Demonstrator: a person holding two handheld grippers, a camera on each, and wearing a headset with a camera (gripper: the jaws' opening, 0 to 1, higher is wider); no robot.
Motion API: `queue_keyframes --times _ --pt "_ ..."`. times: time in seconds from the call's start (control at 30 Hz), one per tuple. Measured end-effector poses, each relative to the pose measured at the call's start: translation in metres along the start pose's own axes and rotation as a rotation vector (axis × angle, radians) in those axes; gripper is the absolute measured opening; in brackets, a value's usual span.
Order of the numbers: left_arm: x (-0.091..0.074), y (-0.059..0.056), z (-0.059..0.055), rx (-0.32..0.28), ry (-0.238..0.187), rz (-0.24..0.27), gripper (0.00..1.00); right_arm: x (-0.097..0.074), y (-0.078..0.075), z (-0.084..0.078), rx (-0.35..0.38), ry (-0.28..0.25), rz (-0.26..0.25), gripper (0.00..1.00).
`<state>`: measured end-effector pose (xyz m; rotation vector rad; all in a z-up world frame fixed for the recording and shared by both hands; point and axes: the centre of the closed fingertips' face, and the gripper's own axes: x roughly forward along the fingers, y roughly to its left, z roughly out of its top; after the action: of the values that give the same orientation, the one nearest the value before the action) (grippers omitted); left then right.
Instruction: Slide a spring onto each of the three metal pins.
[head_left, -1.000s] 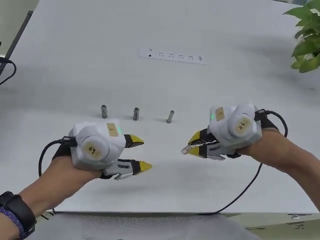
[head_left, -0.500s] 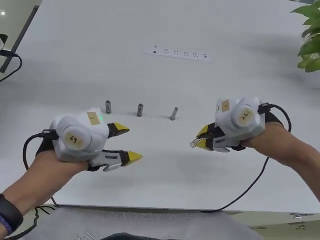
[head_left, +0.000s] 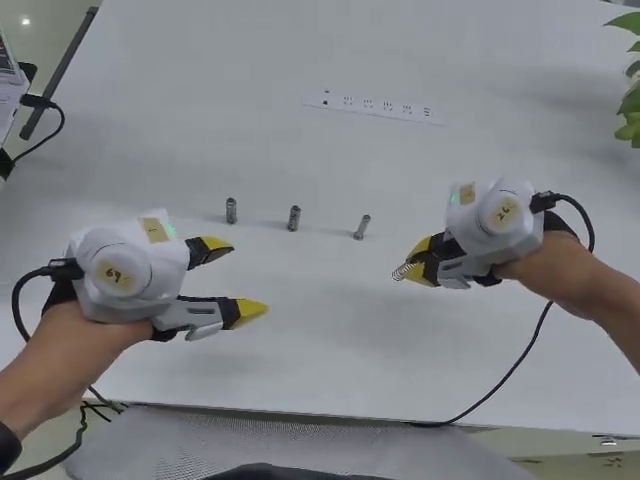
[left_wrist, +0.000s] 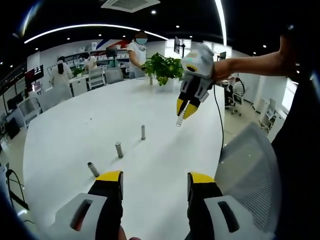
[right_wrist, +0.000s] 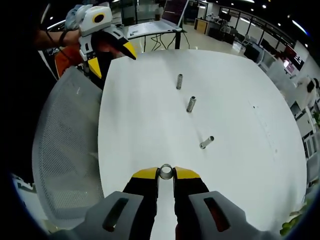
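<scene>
Between right tongs (right_wrist: 166, 174), spring (head_left: 402, 270) clamped (inner end hidden inside grip).

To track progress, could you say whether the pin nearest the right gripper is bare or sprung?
Bare: the pin looks smooth, without coils.

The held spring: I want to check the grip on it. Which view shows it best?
The right gripper view: the spring sits end-on, pinched between the right hand-held gripper's yellow tips. The left gripper view shows it hanging from those tips, small. The head view shows it poking out sideways, tiny.
</scene>
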<state>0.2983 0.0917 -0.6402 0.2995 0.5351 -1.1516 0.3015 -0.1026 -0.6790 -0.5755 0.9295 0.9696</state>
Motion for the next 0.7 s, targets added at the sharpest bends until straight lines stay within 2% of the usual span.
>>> queue_keyframes --times 0.37,0.7 --pt "-0.019 0.014 -0.004 -0.041 -0.009 0.055 0.55 0.006 -0.019 0.011 0.028 -0.016 0.002 0.09" --pt "-0.036 0.027 -0.004 -0.067 -0.025 0.108 0.59 0.006 -0.03 0.013 0.046 -0.004 -0.023 0.09"
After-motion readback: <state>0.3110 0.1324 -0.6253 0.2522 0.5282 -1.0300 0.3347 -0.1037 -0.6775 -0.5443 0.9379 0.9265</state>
